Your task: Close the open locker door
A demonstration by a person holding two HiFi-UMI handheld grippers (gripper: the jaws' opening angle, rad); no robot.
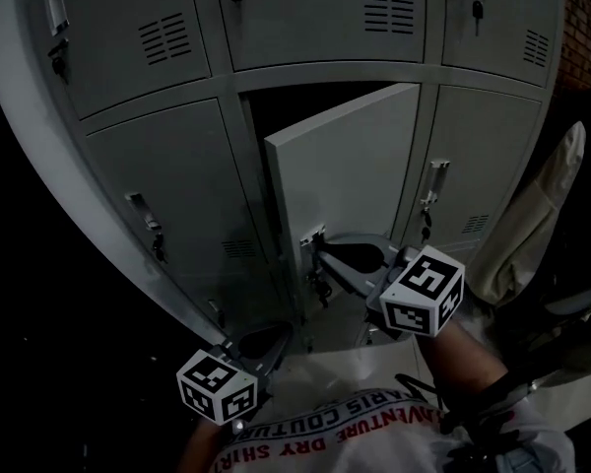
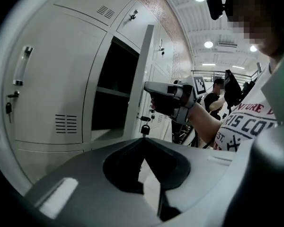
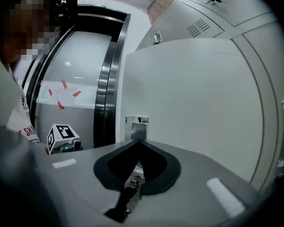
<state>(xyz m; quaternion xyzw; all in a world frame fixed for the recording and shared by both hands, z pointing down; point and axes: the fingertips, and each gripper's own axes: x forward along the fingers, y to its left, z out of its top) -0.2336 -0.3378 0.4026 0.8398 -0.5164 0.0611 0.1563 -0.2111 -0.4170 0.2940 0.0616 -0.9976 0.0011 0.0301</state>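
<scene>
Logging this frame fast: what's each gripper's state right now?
Left gripper: closed, empty.
Right gripper: closed, tips at the latch of the locker door, not visibly clamping it.

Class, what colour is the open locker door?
The door is pale grey; best in right gripper view.

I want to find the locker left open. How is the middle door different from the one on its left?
The middle door swings out, with a dark space behind; the left door lies flat and shut. The right claw is at the middle door's latch; no claw touches the left door. Both are grey metal.
</scene>
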